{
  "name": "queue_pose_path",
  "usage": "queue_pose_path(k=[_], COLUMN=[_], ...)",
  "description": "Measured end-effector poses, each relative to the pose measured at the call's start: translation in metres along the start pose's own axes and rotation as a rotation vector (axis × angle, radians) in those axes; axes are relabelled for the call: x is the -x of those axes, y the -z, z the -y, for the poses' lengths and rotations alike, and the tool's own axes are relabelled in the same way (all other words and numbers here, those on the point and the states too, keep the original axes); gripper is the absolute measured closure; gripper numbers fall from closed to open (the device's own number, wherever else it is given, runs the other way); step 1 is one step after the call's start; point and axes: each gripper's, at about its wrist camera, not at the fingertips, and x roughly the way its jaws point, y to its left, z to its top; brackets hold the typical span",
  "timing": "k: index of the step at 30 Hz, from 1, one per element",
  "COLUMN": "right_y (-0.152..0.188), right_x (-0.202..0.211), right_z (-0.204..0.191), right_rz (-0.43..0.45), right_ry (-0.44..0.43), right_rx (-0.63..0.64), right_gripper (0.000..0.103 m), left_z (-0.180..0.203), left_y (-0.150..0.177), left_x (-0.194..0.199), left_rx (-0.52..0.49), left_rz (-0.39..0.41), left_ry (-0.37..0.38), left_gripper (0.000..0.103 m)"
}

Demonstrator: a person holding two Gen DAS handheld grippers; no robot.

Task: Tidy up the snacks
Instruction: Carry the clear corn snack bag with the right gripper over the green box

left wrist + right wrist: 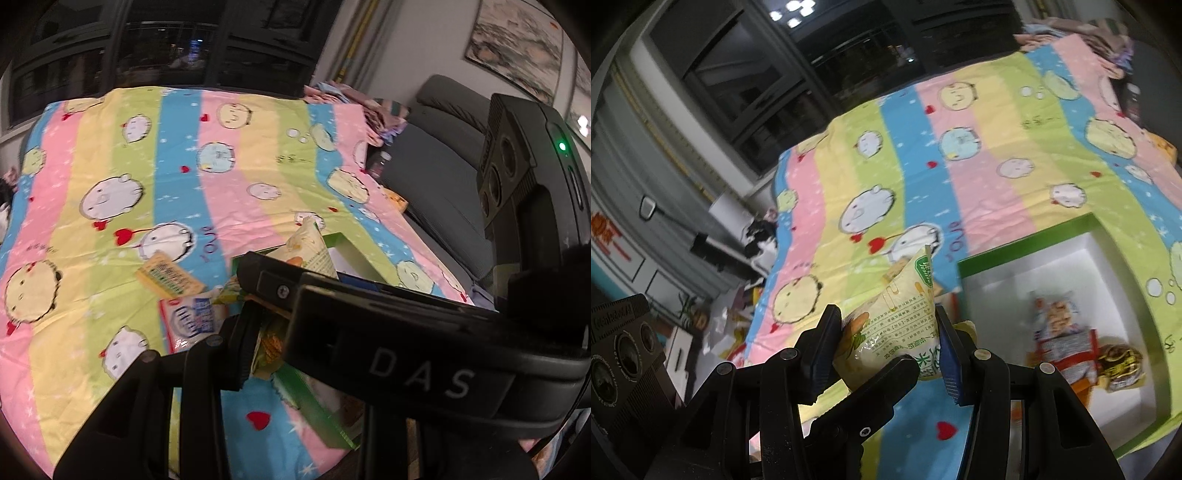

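The right gripper is pinching a pale yellow-green snack packet across its lower body, its blue pads pressing in from both sides, and the packet is standing up between the fingers with its crimped top corner pointing away from the camera. It is looking light and puffy (an air-filled foil pouch, by my guess), so it is likely giving under the squeeze and may be slippery; gripping the body rather than the thin seam seems the safer hold. The packet is hanging above the striped cartoon bedsheet, just left of the open green-rimmed white box where other wrapped snacks are already lying. The left gripper is pressing nearly together on a small green-yellow snack pouch, while a blue-and-white packet and a yellow packet are lying loose on the sheet just beyond it.
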Motion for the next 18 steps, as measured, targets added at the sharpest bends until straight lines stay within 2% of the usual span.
queue_pose_path(k=[8, 18], right_y=[-0.013, -0.021], right_x=[0.003, -0.023], right_z=[0.052, 0.111], right_rz=[0.043, 0.024], right_ry=[0.053, 0.081], right_rx=[-0.089, -0.173], right_gripper=[0.051, 0.051], left_z=[0.026, 0.038], left_y=[-0.012, -0.016], left_x=[-0.052, -0.116], left_rx=[-0.066, -0.098], left_rz=[-0.049, -0.138], left_ry=[0.075, 0.100], left_gripper=[0.071, 0.070])
